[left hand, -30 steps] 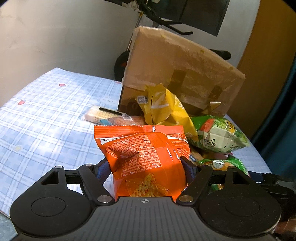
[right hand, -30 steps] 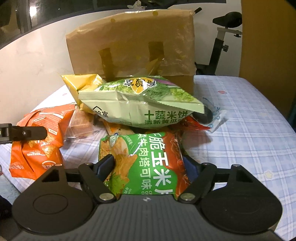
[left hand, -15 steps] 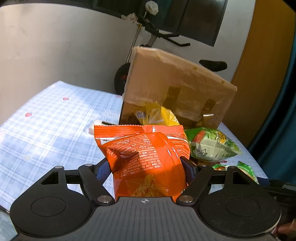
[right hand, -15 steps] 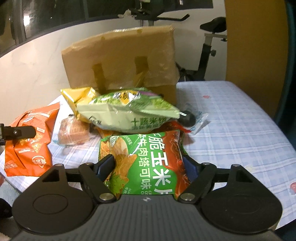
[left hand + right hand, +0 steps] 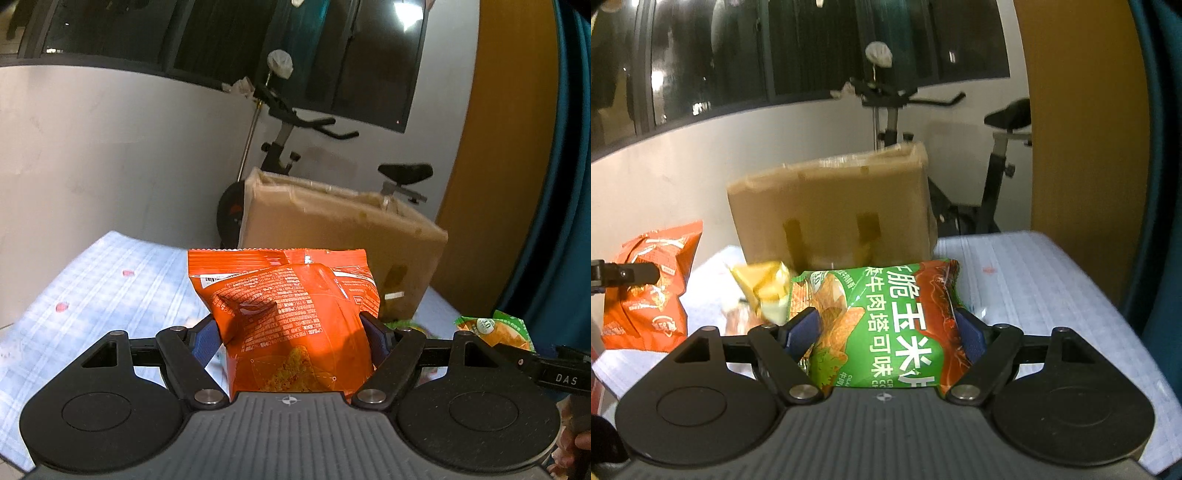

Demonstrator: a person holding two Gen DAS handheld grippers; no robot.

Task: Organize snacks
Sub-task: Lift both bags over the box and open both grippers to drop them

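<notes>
behind the checked table (image 5: pixel 110 295) an exercise bike (image 5: pixel 288 155) stands by the wall. left tool (image 5: pixel 291 332) pinches the orange snack bag (image 5: pixel 291 314) upright between its fingers, lifted clear, likely for sorting. cardboard box (image 5: pixel 831 218) sits mid-table. right tool (image 5: pixel 886 332) likewise clamps the green snack bag (image 5: pixel 886 321), raised above the yellow packet (image 5: pixel 764 284).

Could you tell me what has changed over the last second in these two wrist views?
Both grippers have risen and drawn back from the snack pile: the cardboard box now looks smaller and lower, and more window and exercise bike show. The left gripper carries the orange bag up with it, the right gripper the green bag. Nothing was released; both grips are unchanged, and the yellow bag stays by the box.
</notes>
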